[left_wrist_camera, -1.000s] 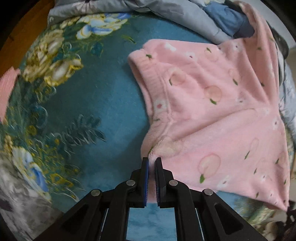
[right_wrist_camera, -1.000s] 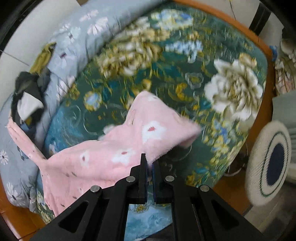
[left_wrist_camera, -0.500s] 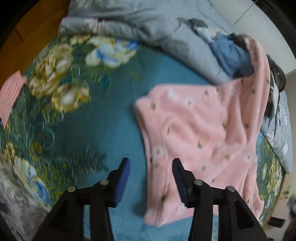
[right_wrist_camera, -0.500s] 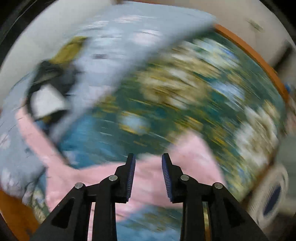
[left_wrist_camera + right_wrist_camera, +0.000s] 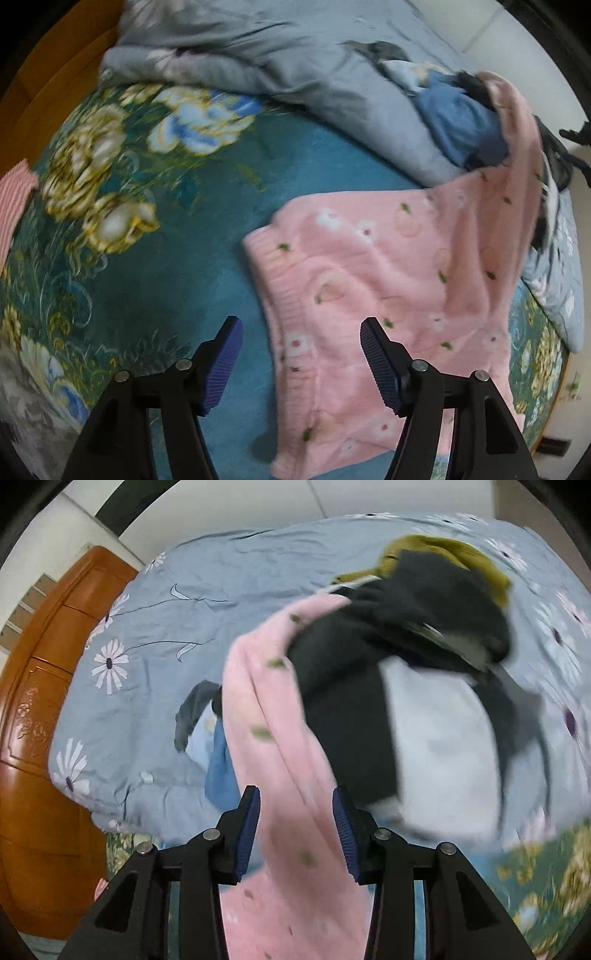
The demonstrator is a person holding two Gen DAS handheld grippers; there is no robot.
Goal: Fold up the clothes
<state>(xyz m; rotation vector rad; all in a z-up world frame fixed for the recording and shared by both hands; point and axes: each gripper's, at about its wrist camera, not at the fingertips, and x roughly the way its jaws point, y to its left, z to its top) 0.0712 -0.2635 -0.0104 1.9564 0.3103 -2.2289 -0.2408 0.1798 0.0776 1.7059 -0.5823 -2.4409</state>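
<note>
A pink fleece garment [image 5: 388, 295] with peach and flower prints lies spread on the teal floral bed cover [image 5: 147, 258]. Its ribbed edge faces left and one long part runs up over the clothes pile at the back right. My left gripper [image 5: 301, 354] is open and empty, hovering above the garment's ribbed edge. In the right wrist view the same pink garment [image 5: 273, 738] drapes up onto the pile. My right gripper [image 5: 295, 827] is open, its jaws on either side of the pink strip, not closed on it.
A grey-blue quilt with daisies [image 5: 166, 646] lies bunched along the back of the bed. On it sits a pile of clothes: black [image 5: 388, 646], olive [image 5: 443, 554], white [image 5: 443, 757] and blue [image 5: 461, 122]. A wooden headboard [image 5: 44, 738] stands at left. A pink striped cloth [image 5: 14, 195] lies at the far left.
Both grippers have let go of the pink garment and opened. The garment now lies flat on the bed. The right gripper has swung toward the clothes pile and the quilt.
</note>
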